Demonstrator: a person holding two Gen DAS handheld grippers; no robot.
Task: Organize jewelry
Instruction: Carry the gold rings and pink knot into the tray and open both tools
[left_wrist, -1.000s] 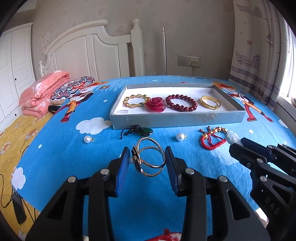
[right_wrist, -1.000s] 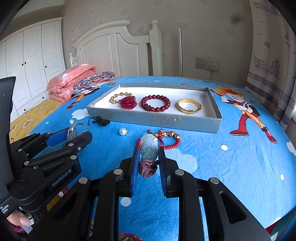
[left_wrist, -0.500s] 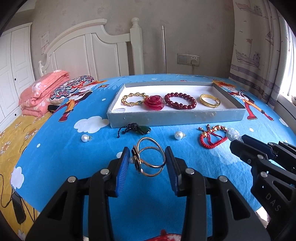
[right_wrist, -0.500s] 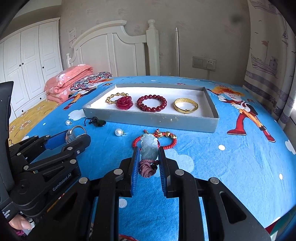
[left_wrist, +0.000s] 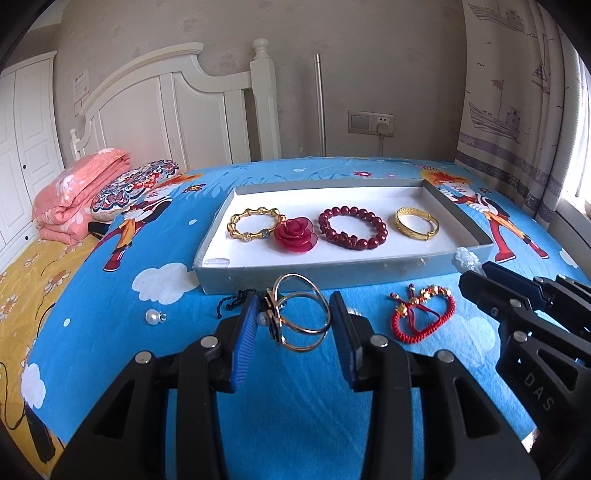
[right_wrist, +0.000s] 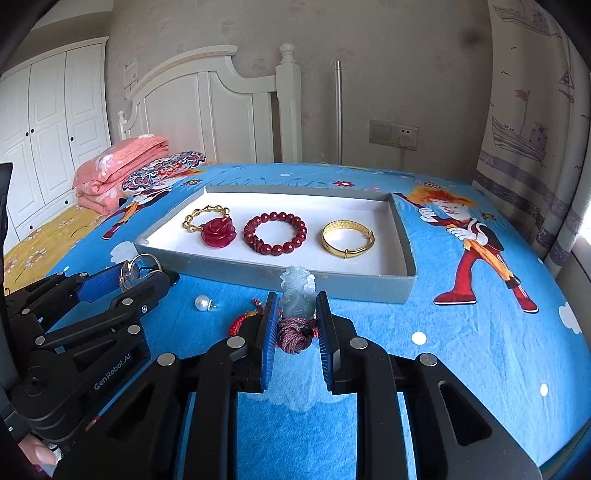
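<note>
Holding four pieces, tray (left_wrist: 332, 271); two pearls (left_wrist: 152, 316) lie outside.

Left gripper (left_wrist: 291, 325) and right gripper (right_wrist: 294, 321) sit side by side, fingers (left_wrist: 243, 332) clamped on loads.

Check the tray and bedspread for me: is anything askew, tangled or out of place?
The red rose pendant overlaps the gold bamboo bracelet in the tray; the other pieces there lie apart. Loose on the bedspread: a red cord bracelet, a pearl and a dark corded pendant.
</note>
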